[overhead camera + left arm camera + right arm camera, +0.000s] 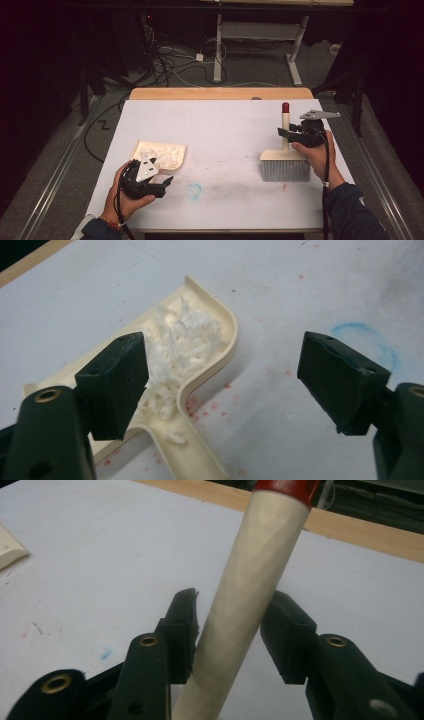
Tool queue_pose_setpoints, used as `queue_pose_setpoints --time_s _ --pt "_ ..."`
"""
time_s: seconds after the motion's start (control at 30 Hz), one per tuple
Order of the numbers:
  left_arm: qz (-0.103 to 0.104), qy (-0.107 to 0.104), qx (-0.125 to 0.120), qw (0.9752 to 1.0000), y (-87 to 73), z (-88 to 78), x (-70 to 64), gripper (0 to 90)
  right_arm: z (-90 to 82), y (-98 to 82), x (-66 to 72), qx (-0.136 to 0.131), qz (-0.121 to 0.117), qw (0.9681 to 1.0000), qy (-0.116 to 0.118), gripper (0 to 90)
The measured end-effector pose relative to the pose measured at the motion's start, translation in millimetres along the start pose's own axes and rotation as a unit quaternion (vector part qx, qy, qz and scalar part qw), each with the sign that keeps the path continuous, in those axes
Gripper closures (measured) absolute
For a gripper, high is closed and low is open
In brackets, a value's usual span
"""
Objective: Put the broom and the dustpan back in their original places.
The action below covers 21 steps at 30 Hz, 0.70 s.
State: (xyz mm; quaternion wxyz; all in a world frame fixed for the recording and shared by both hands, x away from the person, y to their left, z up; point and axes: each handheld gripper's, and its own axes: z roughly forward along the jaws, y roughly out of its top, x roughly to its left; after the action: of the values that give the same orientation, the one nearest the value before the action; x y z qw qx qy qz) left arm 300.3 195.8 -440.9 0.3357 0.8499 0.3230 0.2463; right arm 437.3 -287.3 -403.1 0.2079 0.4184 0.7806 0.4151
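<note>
The person's left hand [127, 192] comes in from the bottom left of the high view, wrist bent so that the left gripper [167, 181] lies low over the white table [220, 130] and points to the right, just beside the near edge of the cream dustpan [159, 154]; its jaws stand wide apart with nothing between them, and in the left gripper view the dustpan's handle and its heap of white shreds [177, 347] lie under and beyond the left-hand jaw, free of both pads; a faint blue ring [367, 340] marks the table near the other jaw. The right hand [316, 152] reaches forward at the right side of the table, forearm angled inward, with the right gripper [283, 132] level and turned to the left around the cream handle of the brush [285, 157]; the brush lies flat, grey bristles toward the person, red-capped handle pointing away; in the right gripper view the jaws sit either side of the handle, one pad touching it and the other slightly off, not clamped.
</note>
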Motion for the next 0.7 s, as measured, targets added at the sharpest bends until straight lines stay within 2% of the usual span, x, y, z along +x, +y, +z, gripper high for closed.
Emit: queue_pose_setpoints --time_s 0.1,0.27,0.33,0.4,0.5,0.57,0.7 --pt "-0.001 -0.007 0.005 1.0000 -1.3 4.0 -3.5 20.1 3.5 0.7 -1.0 -0.003 0.003 1.0000 -0.006 57.1" --pt "0.007 -0.009 0.005 0.9999 -2.1 8.8 -8.8 20.1 4.9 4.5 -3.3 -0.025 0.001 0.9989 -0.041 51.0" --pt "0.020 -0.007 0.005 0.9998 -2.1 10.0 -10.0 19.9 4.5 6.1 -3.4 -0.037 0.003 0.9982 -0.046 50.3" --pt "0.018 -0.009 0.010 0.9998 -2.5 10.8 -11.6 19.2 4.6 7.6 -1.6 -0.046 0.000 0.9979 -0.045 47.8" --pt "0.020 0.004 -0.005 0.9998 -2.7 8.0 -12.7 19.6 3.8 9.4 2.4 -0.054 -0.009 0.9973 -0.049 45.9" --pt "0.014 0.006 -0.013 0.9998 -3.1 6.5 -11.8 20.1 2.6 10.4 5.2 -0.061 -0.014 0.9968 -0.051 45.1" --pt "0.012 0.007 -0.013 0.9998 -4.1 7.9 -10.9 19.5 -3.2 13.6 13.7 -0.077 -0.036 0.9948 -0.055 41.2"
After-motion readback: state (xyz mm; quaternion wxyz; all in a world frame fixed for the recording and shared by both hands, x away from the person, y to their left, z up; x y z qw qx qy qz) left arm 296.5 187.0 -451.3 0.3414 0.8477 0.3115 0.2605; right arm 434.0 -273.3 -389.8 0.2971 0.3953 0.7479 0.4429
